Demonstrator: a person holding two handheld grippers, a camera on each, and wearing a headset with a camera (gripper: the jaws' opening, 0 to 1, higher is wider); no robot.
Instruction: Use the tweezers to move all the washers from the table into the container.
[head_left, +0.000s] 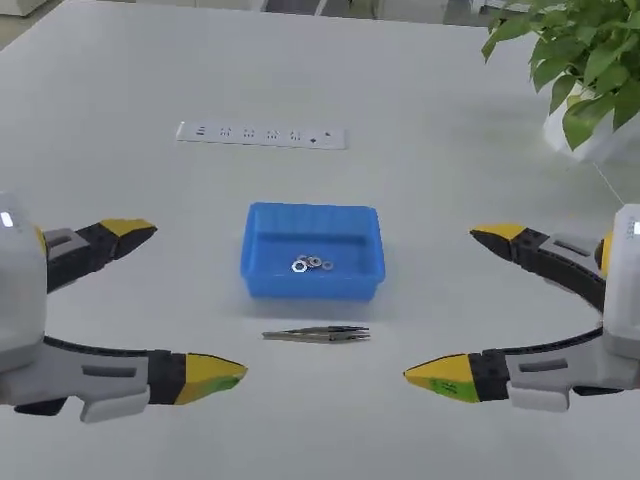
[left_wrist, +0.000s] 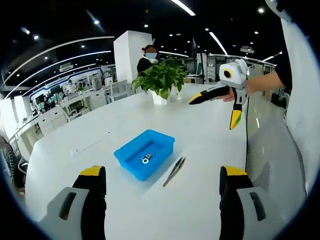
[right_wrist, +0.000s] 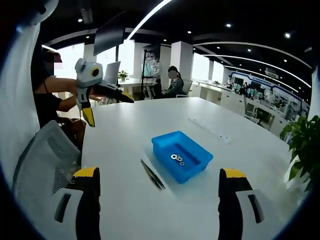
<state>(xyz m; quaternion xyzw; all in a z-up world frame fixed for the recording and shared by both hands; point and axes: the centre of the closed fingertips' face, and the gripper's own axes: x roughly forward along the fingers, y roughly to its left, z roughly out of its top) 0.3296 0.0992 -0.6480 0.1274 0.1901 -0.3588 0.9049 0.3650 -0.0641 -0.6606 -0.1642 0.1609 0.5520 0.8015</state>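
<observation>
A blue container sits mid-table with several washers lying in it; the same container and washers appear in both gripper views. Metal tweezers lie flat on the table just in front of the container. My left gripper is open at the left, well clear of the tweezers. My right gripper is open at the right, holding nothing.
A white power strip lies beyond the container. A potted plant stands at the far right corner. A mesh chair sits by the table's near edge. People sit at the far side of the room.
</observation>
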